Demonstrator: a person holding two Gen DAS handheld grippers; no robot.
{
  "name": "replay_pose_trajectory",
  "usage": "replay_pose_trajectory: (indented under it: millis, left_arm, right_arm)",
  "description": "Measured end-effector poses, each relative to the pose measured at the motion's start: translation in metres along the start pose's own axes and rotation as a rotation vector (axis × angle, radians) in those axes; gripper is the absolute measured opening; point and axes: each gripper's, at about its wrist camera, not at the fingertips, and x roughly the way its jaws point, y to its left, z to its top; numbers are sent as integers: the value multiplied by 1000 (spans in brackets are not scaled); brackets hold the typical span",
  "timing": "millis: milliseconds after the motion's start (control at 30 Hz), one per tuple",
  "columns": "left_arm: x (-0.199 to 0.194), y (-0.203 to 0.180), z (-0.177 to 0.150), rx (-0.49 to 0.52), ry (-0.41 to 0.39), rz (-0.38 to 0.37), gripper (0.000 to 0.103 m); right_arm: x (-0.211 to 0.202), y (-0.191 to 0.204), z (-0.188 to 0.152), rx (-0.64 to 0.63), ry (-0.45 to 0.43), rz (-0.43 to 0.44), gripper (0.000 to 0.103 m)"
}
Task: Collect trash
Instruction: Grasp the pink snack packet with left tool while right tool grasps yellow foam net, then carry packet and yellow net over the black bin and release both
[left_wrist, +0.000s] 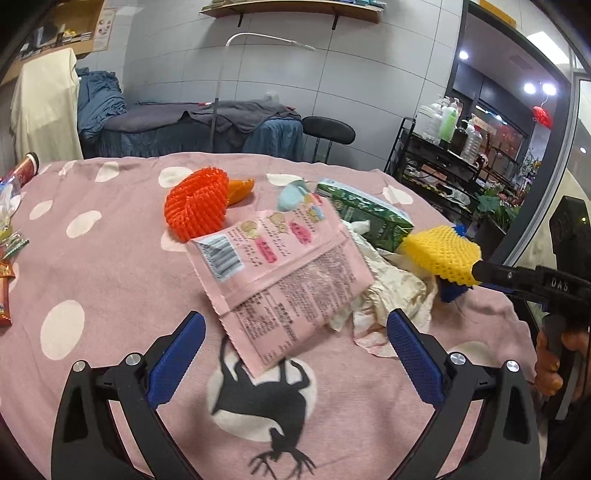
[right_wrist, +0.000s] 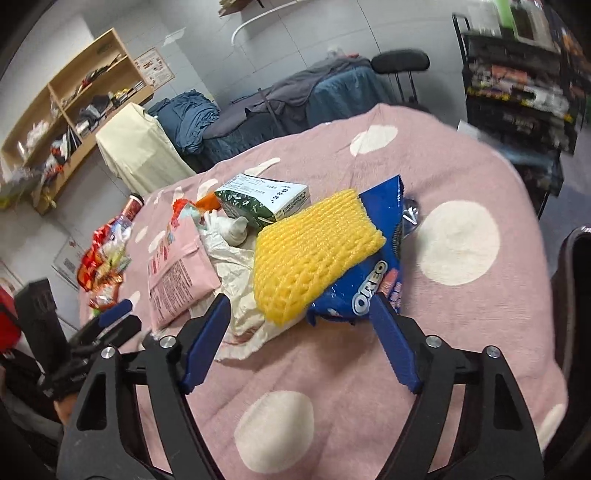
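A pile of trash lies on the pink dotted cloth (left_wrist: 110, 266). My left gripper (left_wrist: 295, 350) is open, its blue pads on either side of the near corner of a pink snack pouch (left_wrist: 280, 266) without touching it. Behind the pouch are an orange foam net (left_wrist: 195, 206), a green tissue box (left_wrist: 365, 214) and crumpled paper (left_wrist: 391, 291). My right gripper (right_wrist: 300, 299) is open too. Its tips reach around the near end of a yellow foam net (right_wrist: 314, 254), which lies on a blue Oreo bag (right_wrist: 373, 284). The pads do not press on either.
Snack wrappers (right_wrist: 103, 266) and a red can (left_wrist: 26, 166) crowd the table's left edge. A covered bed (left_wrist: 207, 125), a black stool (left_wrist: 328, 129) and a bottle rack (left_wrist: 443, 147) stand beyond the table. A hand (left_wrist: 550, 362) holds the right gripper's handle.
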Motion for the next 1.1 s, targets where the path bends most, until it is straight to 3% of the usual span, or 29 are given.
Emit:
replay_pose_trajectory:
  millis: [67,133,300,367,467,567,633,900,1100]
  left_arm:
    - [6,14,3,-24,10,-16,98]
    - [10,26,8,-64,18,-48,97]
    - [31,53,18,-141,63,-164,97]
    - [39,58,21,-155,87,-202,97]
    - [47,66,22,-221,98,-262,94]
    - [44,71,20,-278,85,-321,80]
    - [41,69,19,-292,76,-356,65]
    - [16,41,19,-233,27,-341,27]
    - [-18,10,16,-150,-62,-279,16]
  right_arm:
    - [9,-5,6,43,13,20,72]
    - [14,-7,10,68,22,43,62]
    - [19,-3,14,59,6,71,22]
    - [18,-1,15,44,-4,77,17]
    - [12,3,16,21,-28,80,15]
    - [4,8,17,-12,-57,67,15]
    - [0,12,17,-30,-72,58,14]
    - [-18,24,11,-84,-108,60,14]
    - [-39,27,0,-108,-149,50,14]
